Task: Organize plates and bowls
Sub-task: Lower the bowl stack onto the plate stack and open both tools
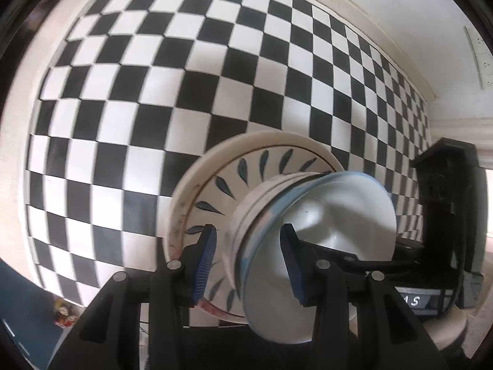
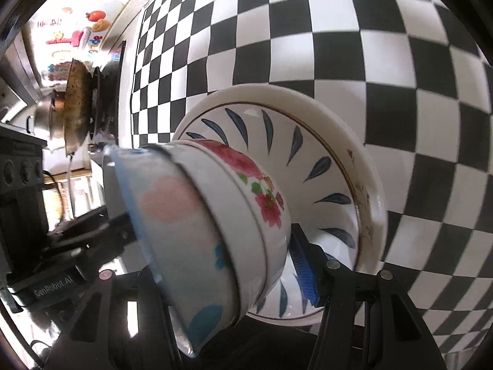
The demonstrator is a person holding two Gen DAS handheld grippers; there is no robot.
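Checkered black-and-white cloth (image 1: 154, 92) covers the desk in both views; dark stove area with a worn pan (image 2: 77, 108) at far left of the right wrist view, fridge magnets behind it.

Stack of dishes sits on the cloth: cream plate (image 1: 188, 185) at the bottom, leaf-pattern plate (image 1: 234, 178) on it, then nested bowls; white bowl (image 1: 255, 203) under a pale blue-rimmed bowl (image 1: 332, 215) on top.

Left hand-held gripper (image 1: 246, 265) straddles the bowl walls, one blue pad outside the stack and one inside the top bowl; pads look partly closed around the rims and seem to pinch them, though contact is not fully clear.

Right hand-held gripper (image 2: 262, 277): flowered bowl (image 2: 258, 191) and the pastel bowl (image 2: 185, 231) fill the space between its fingers; only the right blue pad (image 2: 303, 274) shows, just beside the flowered bowl wall, left pad hidden behind the bowls; cannot tell whether it is clamped.

Handling judgement: glazed ceramic, stiff, fragile, slippery, and the nested stack is likely heavy and prone to sliding apart if tilted; best hold is across a bowl rim, one pad inside and one outside, lift level; plates better taken at the raised edge.
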